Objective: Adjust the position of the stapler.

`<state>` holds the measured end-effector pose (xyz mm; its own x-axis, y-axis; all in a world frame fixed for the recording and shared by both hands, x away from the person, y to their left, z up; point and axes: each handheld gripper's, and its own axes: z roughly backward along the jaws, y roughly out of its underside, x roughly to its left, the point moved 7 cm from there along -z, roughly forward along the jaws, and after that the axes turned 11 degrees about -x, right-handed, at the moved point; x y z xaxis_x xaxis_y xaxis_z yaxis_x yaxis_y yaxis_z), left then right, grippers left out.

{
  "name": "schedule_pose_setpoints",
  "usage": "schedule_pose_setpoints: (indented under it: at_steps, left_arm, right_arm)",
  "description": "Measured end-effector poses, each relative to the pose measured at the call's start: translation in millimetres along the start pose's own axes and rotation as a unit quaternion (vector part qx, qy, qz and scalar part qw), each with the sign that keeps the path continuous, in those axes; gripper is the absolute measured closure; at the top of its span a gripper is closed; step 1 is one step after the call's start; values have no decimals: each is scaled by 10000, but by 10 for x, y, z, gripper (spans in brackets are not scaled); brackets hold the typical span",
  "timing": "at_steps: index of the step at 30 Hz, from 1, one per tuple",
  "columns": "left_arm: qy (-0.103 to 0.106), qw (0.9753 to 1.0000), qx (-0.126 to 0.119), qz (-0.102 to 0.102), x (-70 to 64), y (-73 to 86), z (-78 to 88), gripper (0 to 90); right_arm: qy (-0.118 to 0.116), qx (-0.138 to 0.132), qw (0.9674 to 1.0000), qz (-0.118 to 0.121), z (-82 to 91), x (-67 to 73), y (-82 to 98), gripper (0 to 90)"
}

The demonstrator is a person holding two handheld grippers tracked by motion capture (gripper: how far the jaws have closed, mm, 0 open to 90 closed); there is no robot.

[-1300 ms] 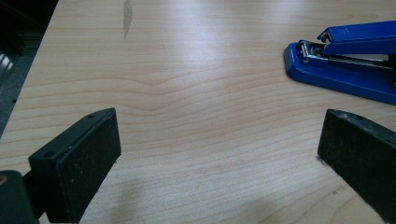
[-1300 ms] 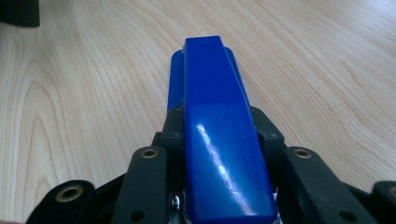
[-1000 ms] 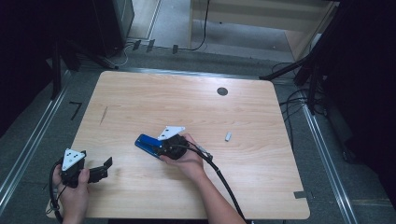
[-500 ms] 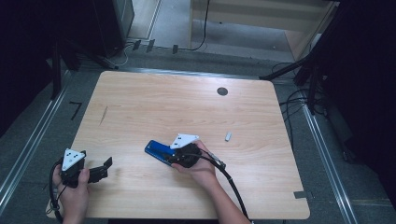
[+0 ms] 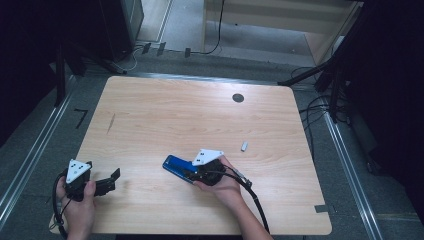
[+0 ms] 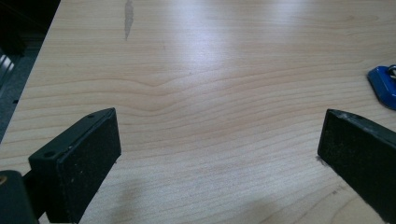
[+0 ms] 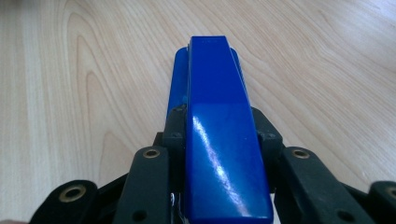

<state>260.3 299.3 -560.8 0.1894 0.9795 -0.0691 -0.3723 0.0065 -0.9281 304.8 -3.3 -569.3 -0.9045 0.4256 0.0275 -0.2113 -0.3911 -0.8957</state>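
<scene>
Your right gripper [image 5: 192, 173] is clamped on the blue stapler [image 5: 176, 165] – in the right gripper view the two black jaws press against both sides of the stapler [image 7: 219, 135], whose long body runs from the jaws towards 12 o'clock above the wood. In the high view you hold it near the middle of the table's [image 5: 190, 120] front half, with the stapler's free end pointing to about 10 o'clock from your right hand [image 5: 225, 187]. Whether its base touches the table or hangs just above it, I cannot tell.

Your left gripper [image 5: 107, 181] is at the table's front-left corner, at about 9 o'clock from the stapler and well apart from it. Its jaws stand wide apart with nothing between them – the left gripper view shows bare wood there, and a blue corner of the stapler [image 6: 384, 84] at 3 o'clock, at the picture's edge.

A small grey piece [image 5: 244, 146] lies on the table at about 2 o'clock from your right hand, near it.
</scene>
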Motion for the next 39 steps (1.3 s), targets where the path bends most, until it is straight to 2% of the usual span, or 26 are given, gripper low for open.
schedule_pose_setpoints:
  at_steps: [16,20,25,27,29,36,37,39]
  left_arm:
    - [20,10000,-31,-49,-15,-1,14,0]
    - [-99,9997,-34,-200,-36,3,15,34]
    - [-161,9996,-6,-226,-40,2,13,35]
    - [-69,9998,77,-148,-92,-2,6,37]
    - [-48,9997,113,-211,-156,5,-4,51]
    - [117,9998,73,-163,-302,-5,-21,87]
    - [140,9998,53,-120,-327,-11,-22,120]
    - [213,9997,39,-88,-394,-20,-26,138]
  right_arm:
    - [-151,-45,9998,87,268,44,153,672]
    - [-180,-68,9997,127,360,58,209,672]
    - [-181,-88,9996,201,443,69,254,672]
    - [-189,-85,9994,275,467,74,265,672]
    - [-230,-72,9992,323,488,73,274,672]
    - [-257,-103,9994,203,504,73,284,665]
    - [-214,-136,9995,177,508,78,282,631]
    - [-146,-288,9995,58,541,86,257,490]
